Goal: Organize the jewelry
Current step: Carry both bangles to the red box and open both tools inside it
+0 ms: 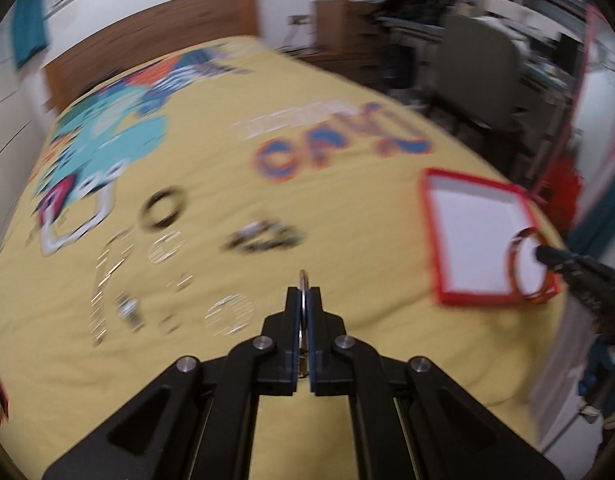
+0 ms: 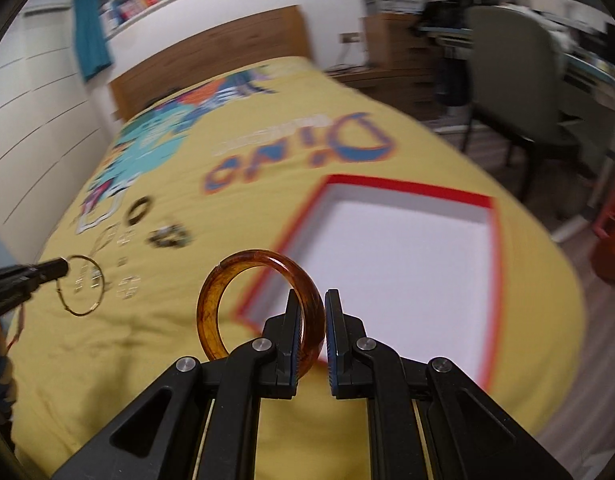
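— What is gripped by the left gripper (image 1: 304, 300)?

— A thin metal bangle (image 1: 303, 280), seen edge-on in the left wrist view, is pinched between fingers closed almost fully together. Most of its hoop is hidden there. In the right wrist view it is shown as a full thin ring at nine o'clock, held clear above the yellow bedspread (image 1: 347, 152).

— And the right gripper (image 2: 312, 320)?

— An amber bangle (image 2: 259, 304) is clamped in it by one side, upright; the fingers are parted only by the width of the band. Its lower arc is covered by the left finger. In the left wrist view it is seen at three o'clock, overlapping the near corner of the red box (image 1: 435, 240); whether it is inside the rim or only above it cannot be told.

— Where is the box?

— It is lying open on the bedspread, white inside, at one o'clock from the right gripper. Its near edge is cut off by that gripper's fingers.

— What else is lying on the bed?

— A dark bangle (image 1: 163, 210) at ten o'clock and a dark beaded piece (image 1: 263, 236) at eleven o'clock in the left wrist view. Several silvery pieces (image 1: 227, 314) are scattered near them, but they are smeared by motion blur, and their kinds and number cannot be made out. The printed lettering is also blurred.
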